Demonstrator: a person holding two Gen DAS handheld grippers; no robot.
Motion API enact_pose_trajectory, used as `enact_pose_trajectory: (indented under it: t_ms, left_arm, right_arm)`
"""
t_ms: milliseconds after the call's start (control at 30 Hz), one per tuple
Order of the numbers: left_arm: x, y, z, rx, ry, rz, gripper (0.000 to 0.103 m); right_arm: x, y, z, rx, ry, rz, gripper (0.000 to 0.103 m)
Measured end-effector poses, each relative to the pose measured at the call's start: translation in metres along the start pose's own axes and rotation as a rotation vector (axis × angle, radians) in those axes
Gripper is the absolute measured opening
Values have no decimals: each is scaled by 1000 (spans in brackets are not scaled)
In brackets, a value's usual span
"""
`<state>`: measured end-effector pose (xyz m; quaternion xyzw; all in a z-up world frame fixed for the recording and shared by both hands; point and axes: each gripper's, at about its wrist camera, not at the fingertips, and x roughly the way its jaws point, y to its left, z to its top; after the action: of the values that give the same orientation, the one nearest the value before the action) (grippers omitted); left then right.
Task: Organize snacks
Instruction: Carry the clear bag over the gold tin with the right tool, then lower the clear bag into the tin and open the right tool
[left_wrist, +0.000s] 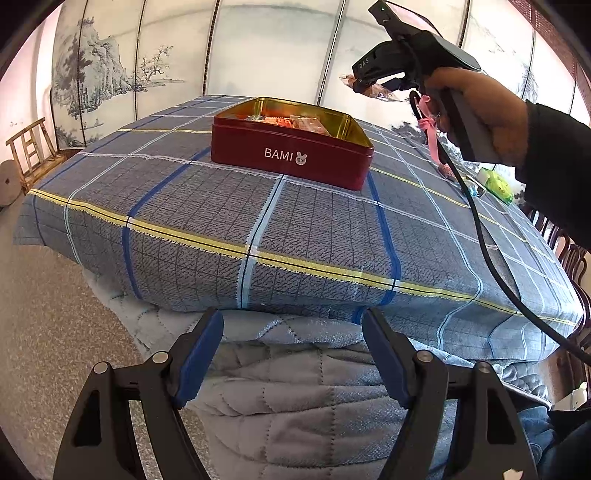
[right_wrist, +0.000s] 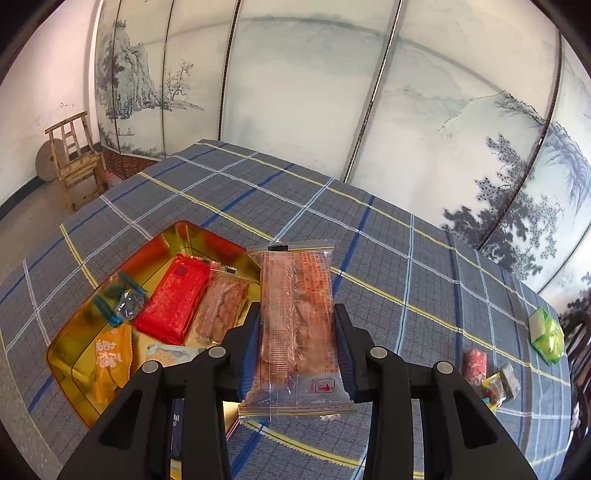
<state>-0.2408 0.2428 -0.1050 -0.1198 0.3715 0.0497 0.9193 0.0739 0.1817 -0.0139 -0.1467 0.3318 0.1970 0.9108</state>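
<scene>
From the left wrist, the left tool (left_wrist: 293, 354) hangs wide open and empty off the near edge of the plaid-covered table (left_wrist: 207, 218), facing the red BAMI tin (left_wrist: 291, 155), with the right tool's cable (left_wrist: 491, 254) trailing across the cloth. From the right wrist, the right tool (right_wrist: 297, 345) pinches a clear-wrapped snack bar (right_wrist: 295, 321) upright above the tin's right rim, while loose snacks (right_wrist: 491, 373) and a green packet (right_wrist: 550, 336) lie well apart to the right.

A clear-wrapped biscuit packet (right_wrist: 297, 325) stands upright, clamped at its sides. At its nine o'clock lies the open red BAMI tin (right_wrist: 70, 334), gold inside, holding a red packet (right_wrist: 171, 299), an orange packet (right_wrist: 110, 363) and a foil candy (right_wrist: 127, 304). Loose candies (right_wrist: 491, 373) and a green packet (right_wrist: 548, 336) lie at three o'clock.
</scene>
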Motion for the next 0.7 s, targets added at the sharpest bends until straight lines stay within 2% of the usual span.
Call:
enact_pose_trajectory:
  t_ms: [467, 700]
  left_arm:
    - [-1, 12, -6, -35, 12, 14, 73]
    - [1, 16, -7, -46, 17, 14, 73]
  right_arm:
    - [14, 30, -7, 11, 57, 98, 38]
    - [17, 58, -20, -67, 86, 134, 38]
